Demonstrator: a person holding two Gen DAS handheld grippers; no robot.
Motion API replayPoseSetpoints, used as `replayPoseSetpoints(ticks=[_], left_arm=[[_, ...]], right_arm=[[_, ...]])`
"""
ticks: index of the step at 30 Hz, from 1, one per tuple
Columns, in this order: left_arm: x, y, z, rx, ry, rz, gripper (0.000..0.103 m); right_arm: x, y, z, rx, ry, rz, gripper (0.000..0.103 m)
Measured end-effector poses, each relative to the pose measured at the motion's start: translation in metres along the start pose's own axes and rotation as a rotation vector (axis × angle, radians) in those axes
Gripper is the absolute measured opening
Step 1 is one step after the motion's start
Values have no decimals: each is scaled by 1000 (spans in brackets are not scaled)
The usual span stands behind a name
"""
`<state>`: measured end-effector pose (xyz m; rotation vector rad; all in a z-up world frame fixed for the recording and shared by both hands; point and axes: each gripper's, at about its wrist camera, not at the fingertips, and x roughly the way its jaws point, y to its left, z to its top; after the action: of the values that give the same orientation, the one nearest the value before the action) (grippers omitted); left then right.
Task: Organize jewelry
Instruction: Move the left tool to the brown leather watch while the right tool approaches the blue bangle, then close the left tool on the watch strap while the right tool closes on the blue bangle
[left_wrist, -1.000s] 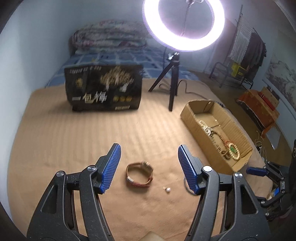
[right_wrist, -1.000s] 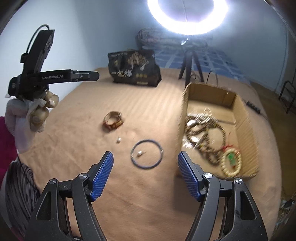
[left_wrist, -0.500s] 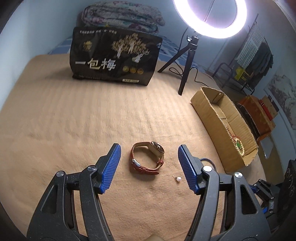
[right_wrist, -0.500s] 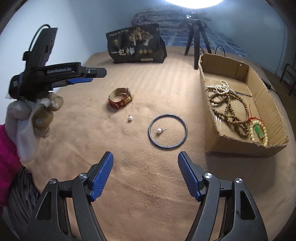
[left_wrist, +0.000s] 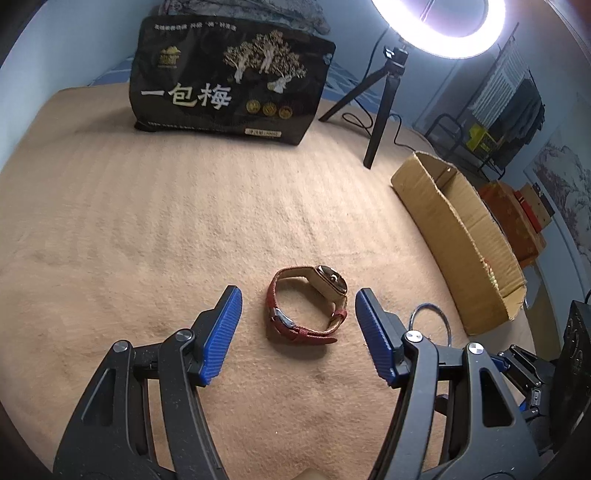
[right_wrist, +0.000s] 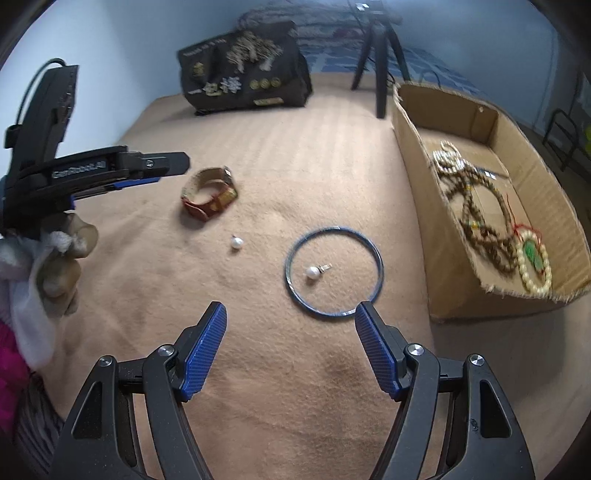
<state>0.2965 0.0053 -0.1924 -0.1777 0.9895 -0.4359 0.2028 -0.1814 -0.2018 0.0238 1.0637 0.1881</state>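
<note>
Watch (left_wrist: 308, 304) sits between the wide-open left hand-held gripper (left_wrist: 298, 332); only the right view shows two pearls (right_wrist: 236, 242).

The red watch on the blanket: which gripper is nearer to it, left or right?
Left. The left gripper is open around the red watch. The right gripper is open and farther back, nearer the blue bangle.

Ring light (left_wrist: 439, 27), pale blue wall (right_wrist: 110, 55)

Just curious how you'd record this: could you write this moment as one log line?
left tool: open, around watch | right tool: open, near blue bangle | cardboard box: holds bead strands
</note>
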Motion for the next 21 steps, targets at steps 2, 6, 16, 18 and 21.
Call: replayPoseSetpoints(ticks=[2,6,16,18,21], left_arm=[[4,0,0,0,7,-5,66],[9,-1,-1,2,18,-15,62],[24,2,0,-13,47,-18,54],[27,3,1,-21,57,-20,50],[33,5,2,-25,69,-23,43]], right_arm=[[5,-4,-1,31,7,-22,72],[12,-9,1,78,3,-59,72],[26,-8,9,102,-10,-119,72],[28,-8,10,101,-13,-128,72],[31,-8,12,97,-16,-138,72]])
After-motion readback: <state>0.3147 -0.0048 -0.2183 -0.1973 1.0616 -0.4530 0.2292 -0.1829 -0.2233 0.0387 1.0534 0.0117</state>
